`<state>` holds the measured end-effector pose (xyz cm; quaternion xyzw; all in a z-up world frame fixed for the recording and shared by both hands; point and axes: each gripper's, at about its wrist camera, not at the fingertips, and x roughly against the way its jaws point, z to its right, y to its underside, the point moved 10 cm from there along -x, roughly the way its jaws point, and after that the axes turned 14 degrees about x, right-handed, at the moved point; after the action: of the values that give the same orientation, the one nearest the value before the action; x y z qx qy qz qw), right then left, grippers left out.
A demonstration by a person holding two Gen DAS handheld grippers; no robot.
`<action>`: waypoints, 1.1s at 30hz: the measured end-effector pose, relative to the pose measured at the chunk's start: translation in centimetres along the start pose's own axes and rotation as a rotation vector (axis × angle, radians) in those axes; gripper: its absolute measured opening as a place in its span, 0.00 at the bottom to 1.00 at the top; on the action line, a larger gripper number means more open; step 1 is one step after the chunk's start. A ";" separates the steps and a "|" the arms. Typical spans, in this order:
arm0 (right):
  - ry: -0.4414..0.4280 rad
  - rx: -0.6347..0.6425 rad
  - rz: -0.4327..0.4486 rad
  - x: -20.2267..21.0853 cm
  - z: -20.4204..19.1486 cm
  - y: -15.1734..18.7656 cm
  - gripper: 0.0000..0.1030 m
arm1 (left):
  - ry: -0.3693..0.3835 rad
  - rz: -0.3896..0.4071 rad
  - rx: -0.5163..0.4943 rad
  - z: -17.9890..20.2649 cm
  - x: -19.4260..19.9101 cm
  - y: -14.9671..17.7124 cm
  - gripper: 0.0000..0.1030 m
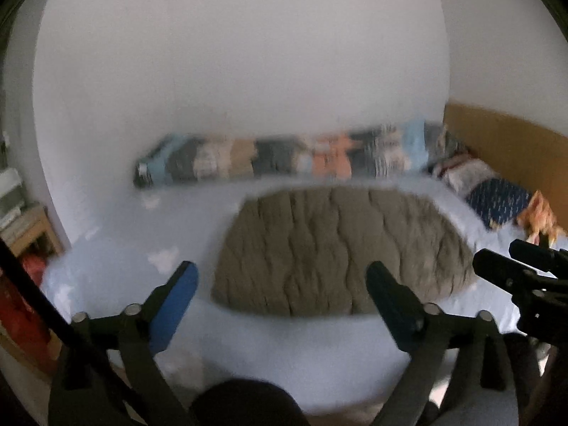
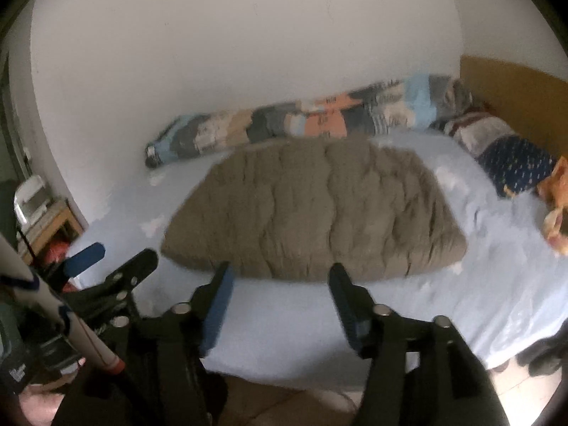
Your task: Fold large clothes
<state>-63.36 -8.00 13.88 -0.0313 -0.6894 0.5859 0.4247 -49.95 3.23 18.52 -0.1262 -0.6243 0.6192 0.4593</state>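
A brown quilted garment lies folded into a flat pad on the light blue bed sheet; it also shows in the right wrist view. My left gripper is open and empty, held above the bed's near edge in front of the garment. My right gripper is open and empty, just short of the garment's near edge. The right gripper shows at the right edge of the left wrist view. The left gripper shows at the left of the right wrist view.
A long patchwork bolster lies along the white wall behind the garment. Pillows and an orange soft toy sit at the right by a wooden headboard. A wooden side table stands left of the bed.
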 end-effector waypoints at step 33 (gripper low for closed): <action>0.246 0.103 -0.118 -1.9 0.4 1.8 0.96 | -0.104 -0.226 -0.067 -1.5 -5.9 6.7 0.98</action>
<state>-63.21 -8.78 11.41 -0.0402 -0.6019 0.5861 0.5409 -48.43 1.30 9.80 -0.0380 -0.6780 0.5479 0.4885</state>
